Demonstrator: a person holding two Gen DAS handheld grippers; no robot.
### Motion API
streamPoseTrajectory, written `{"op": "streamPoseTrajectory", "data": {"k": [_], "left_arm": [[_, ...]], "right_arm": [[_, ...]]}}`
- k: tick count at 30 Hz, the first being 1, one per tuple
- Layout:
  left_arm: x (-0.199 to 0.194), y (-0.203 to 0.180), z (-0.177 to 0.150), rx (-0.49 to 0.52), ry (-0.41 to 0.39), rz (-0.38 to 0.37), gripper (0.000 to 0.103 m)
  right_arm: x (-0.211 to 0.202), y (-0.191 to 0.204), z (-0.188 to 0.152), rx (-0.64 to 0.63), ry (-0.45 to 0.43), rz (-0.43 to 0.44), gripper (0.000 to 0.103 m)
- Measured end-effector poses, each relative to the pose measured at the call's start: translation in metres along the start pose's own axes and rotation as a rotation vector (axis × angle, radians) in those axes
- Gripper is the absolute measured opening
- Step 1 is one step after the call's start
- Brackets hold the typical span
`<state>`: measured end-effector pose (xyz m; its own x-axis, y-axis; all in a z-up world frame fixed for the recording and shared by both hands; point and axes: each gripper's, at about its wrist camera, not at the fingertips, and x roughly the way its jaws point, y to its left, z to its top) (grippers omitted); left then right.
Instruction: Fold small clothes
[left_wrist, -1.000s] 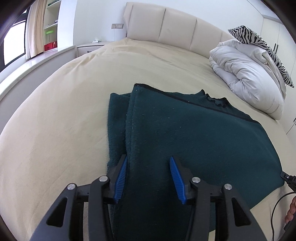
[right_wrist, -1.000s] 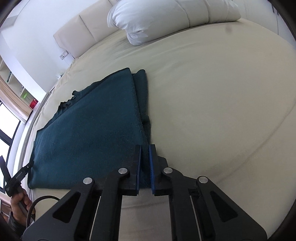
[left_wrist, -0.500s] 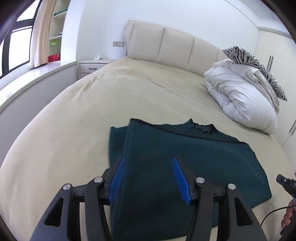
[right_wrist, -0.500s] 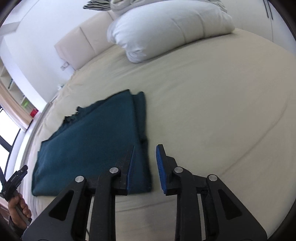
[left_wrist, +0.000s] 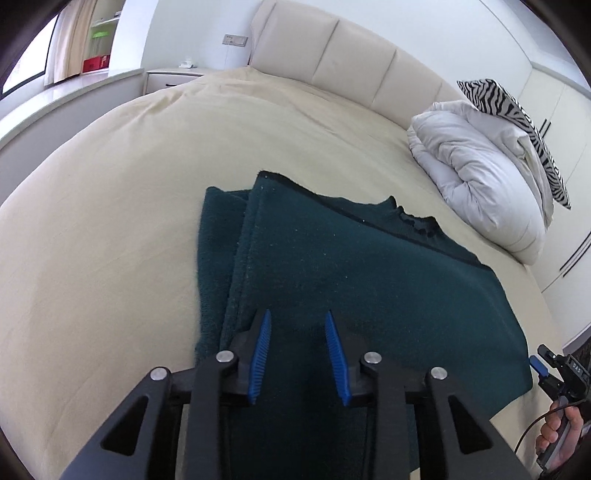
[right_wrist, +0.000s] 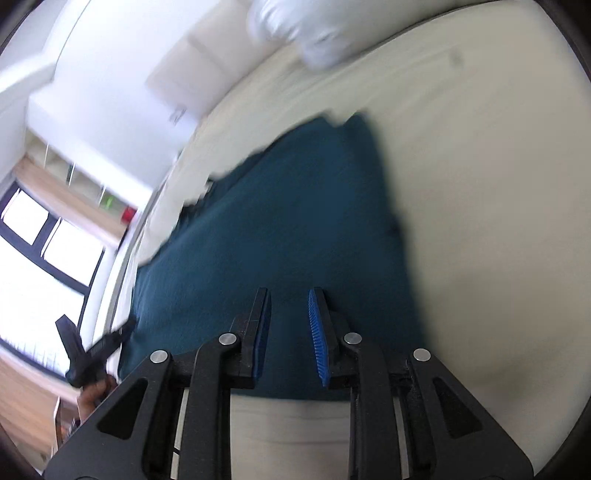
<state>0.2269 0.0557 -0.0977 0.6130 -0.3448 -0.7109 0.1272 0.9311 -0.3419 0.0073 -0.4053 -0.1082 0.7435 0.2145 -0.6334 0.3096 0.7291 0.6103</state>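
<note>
A dark teal garment (left_wrist: 369, 280) lies folded flat on the beige bed (left_wrist: 110, 221), its collar toward the headboard. My left gripper (left_wrist: 297, 314) hovers over the garment's near left part; its jaws are closing, with a gap between the blue pads and only cloth lying beneath. In the blurred right wrist view, my right gripper (right_wrist: 288, 291) is above the near right part of the garment (right_wrist: 277, 229); its jaws are opening and grip nothing. Each gripper also shows at the other view's edge: the right gripper (left_wrist: 554, 369) and the left gripper (right_wrist: 85, 350).
A white duvet (left_wrist: 480, 177) with a zebra-print pillow (left_wrist: 517, 118) is heaped at the bed's far right. The padded headboard (left_wrist: 332, 48) is behind. A nightstand (left_wrist: 173, 75) and window ledge run along the left. A hand (left_wrist: 557, 439) with a cable is at the lower right.
The right jaws, shut a second ago at the garment's near edge, have parted. The left jaws widened, then narrowed. Both views pulled back and came in over the garment again.
</note>
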Motion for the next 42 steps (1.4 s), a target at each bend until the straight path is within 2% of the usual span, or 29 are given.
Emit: {"op": "streamPoseTrajectory", "data": {"k": [1, 2, 3, 4, 6, 7, 10, 14, 19, 22, 23, 24, 26, 30, 32, 36, 40, 42], "left_arm": [[-0.005, -0.005, 0.0, -0.004, -0.012, 0.005, 0.051], [-0.009, -0.011, -0.001, 0.0, -0.023, -0.002, 0.056], [-0.012, -0.019, -0.002, 0.008, -0.034, -0.02, 0.06], [-0.012, -0.027, -0.002, 0.02, -0.031, -0.043, 0.06], [-0.007, -0.038, -0.002, 0.032, -0.008, -0.076, 0.06], [-0.004, -0.042, -0.002, 0.037, -0.004, -0.081, 0.06], [0.015, -0.044, -0.006, 0.049, 0.035, -0.051, 0.06], [0.021, -0.034, -0.009, 0.037, 0.032, -0.061, 0.058], [0.023, -0.039, -0.015, 0.084, 0.038, -0.022, 0.058], [0.025, -0.035, -0.017, 0.08, 0.04, -0.029, 0.058], [0.026, -0.034, -0.017, 0.077, 0.041, -0.033, 0.058], [0.026, -0.033, -0.017, 0.074, 0.042, -0.036, 0.058], [0.026, -0.03, -0.017, 0.068, 0.043, -0.046, 0.058], [0.027, -0.029, -0.018, 0.067, 0.043, -0.05, 0.058], [0.027, -0.027, -0.018, 0.061, 0.042, -0.059, 0.057], [0.027, -0.018, -0.017, 0.026, 0.043, -0.107, 0.057], [0.025, -0.01, -0.017, -0.004, 0.038, -0.153, 0.055], [0.024, -0.002, -0.016, -0.036, 0.035, -0.183, 0.051]], "right_arm": [[-0.011, -0.01, 0.009, 0.024, -0.033, -0.006, 0.042], [-0.021, -0.018, 0.016, 0.051, -0.063, -0.007, 0.056], [-0.026, -0.023, 0.024, 0.07, -0.081, -0.009, 0.061], [-0.028, -0.027, 0.031, 0.079, -0.081, -0.001, 0.061], [-0.021, -0.035, 0.045, 0.109, -0.035, 0.06, 0.061], [-0.009, -0.042, 0.051, 0.155, 0.018, 0.071, 0.061], [0.024, -0.054, 0.056, 0.234, 0.126, 0.1, 0.061], [0.04, -0.045, 0.06, 0.264, 0.15, 0.142, 0.059], [0.067, -0.023, 0.06, 0.251, 0.219, 0.143, 0.058], [0.077, -0.021, 0.062, 0.267, 0.245, 0.128, 0.045], [0.079, -0.02, 0.061, 0.269, 0.258, 0.122, 0.035], [0.083, -0.019, 0.06, 0.264, 0.27, 0.105, 0.03], [0.086, -0.017, 0.058, 0.249, 0.277, 0.094, 0.029], [0.088, -0.014, 0.057, 0.234, 0.283, 0.042, 0.016], [0.089, -0.005, 0.057, 0.194, 0.278, -0.006, 0.015], [0.09, 0.025, 0.06, 0.081, 0.263, -0.154, 0.014], [0.091, 0.087, 0.062, -0.095, 0.228, -0.285, 0.013], [0.093, 0.13, 0.059, -0.199, 0.215, -0.31, 0.013]]}}
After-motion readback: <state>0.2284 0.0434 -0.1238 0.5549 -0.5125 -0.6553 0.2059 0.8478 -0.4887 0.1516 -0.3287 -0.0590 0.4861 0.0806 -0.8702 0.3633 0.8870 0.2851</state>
